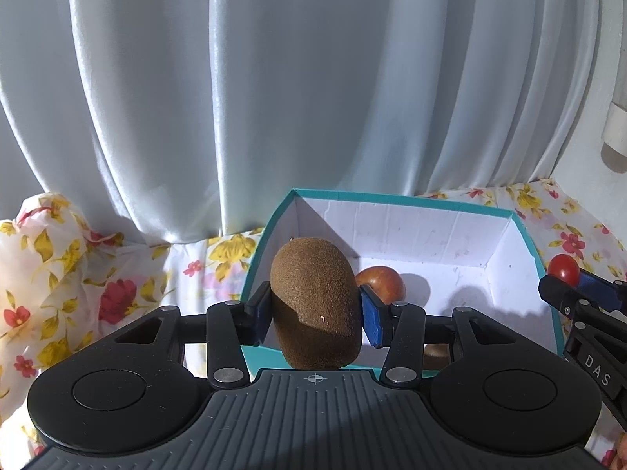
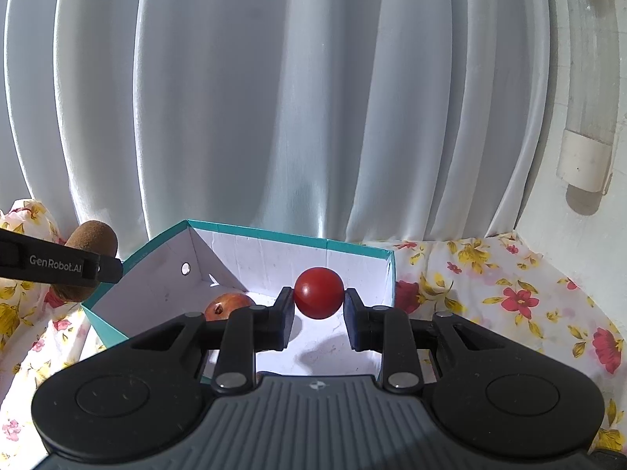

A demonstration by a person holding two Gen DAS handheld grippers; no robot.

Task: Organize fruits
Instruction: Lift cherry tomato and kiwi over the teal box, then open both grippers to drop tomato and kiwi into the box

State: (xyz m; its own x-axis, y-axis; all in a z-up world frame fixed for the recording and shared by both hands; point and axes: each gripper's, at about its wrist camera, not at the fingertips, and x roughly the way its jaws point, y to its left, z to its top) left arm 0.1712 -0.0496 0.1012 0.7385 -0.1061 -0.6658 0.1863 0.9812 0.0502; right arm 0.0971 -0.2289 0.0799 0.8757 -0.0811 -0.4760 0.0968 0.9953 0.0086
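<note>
Two fruits are in the air and a third lies in the box. Behind everything hangs a pale, pleated white curtain (image 1: 274, 90); below it a white cloth printed with red and yellow flowers (image 2: 509, 293) covers the tabletop. On that cloth stands an open, teal-edged cardboard box with white inner walls (image 1: 431, 231).

The left tongs (image 1: 315, 309) are closed partway, their blue pads pressing both flanks of a fuzzy brown oval kiwi (image 1: 315, 301), which hangs over the box's near-left corner. Its long axis stands nearly upright, leaning slightly left at the top, with the stem nub pointing up and away toward the curtain.

The right tongs (image 2: 318, 305) are pinched as narrow as they go on a small, glossy red round cherry tomato (image 2: 319, 293), held above the floor of the box toward its right side. Being nearly a ball, it has no long axis to speak of.

On the box floor, near the left wall, rests a reddish-brown round fruit with a dark calyx spot (image 2: 227, 305); I cannot tell which kind it is.

Judging the risks: the kiwi is gripped across its narrow waist, so it could pivot or slide out if the pads loosen early. Released from this spot, it might strike the teal rim and tumble onto the cloth, or land on the fruit below. The tomato, held only at two small points, could pop out sideways or split under pressure.
</note>
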